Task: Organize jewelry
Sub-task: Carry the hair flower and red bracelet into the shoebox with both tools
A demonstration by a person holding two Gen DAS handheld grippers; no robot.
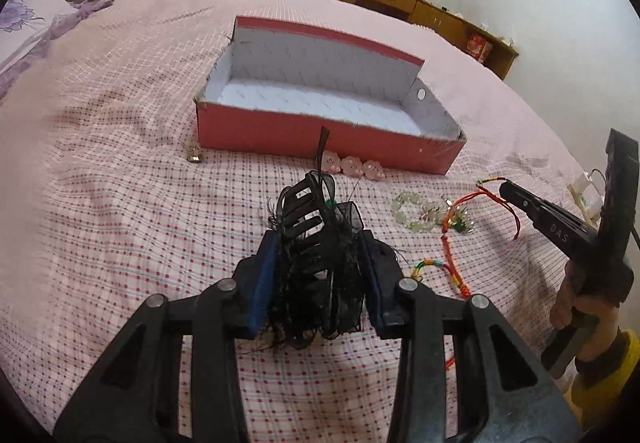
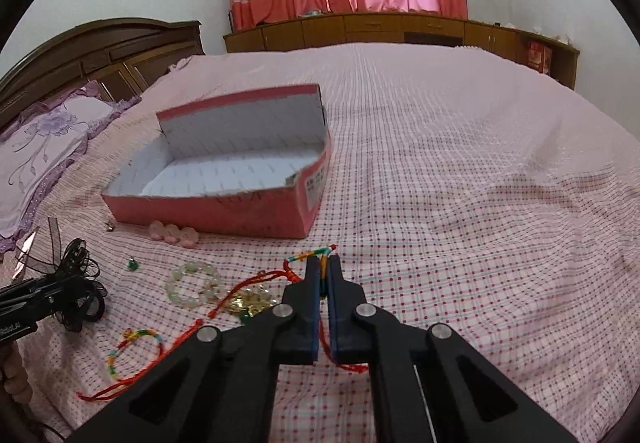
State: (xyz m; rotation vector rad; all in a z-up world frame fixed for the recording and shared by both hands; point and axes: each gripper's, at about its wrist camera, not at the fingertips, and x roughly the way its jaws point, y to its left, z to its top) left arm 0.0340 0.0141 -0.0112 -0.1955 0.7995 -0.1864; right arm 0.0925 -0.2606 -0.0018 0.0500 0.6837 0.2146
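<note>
Left wrist view: the left gripper [image 1: 320,239] is clenched on a black hair clip [image 1: 316,243], light, stiff and frilly, best taken across its body, near the bed's [image 1: 120,163] front edge, short of the box [image 1: 320,135].

Right wrist view: the right gripper [image 2: 324,275] pinches a thin, limp red cord [image 2: 316,255], jaws nearly closed; a bead bracelet [image 2: 192,283] lies just left.

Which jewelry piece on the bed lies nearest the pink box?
The pink flower clip, resting right against the box front; the bead bracelet and red cord lie farther off.
</note>
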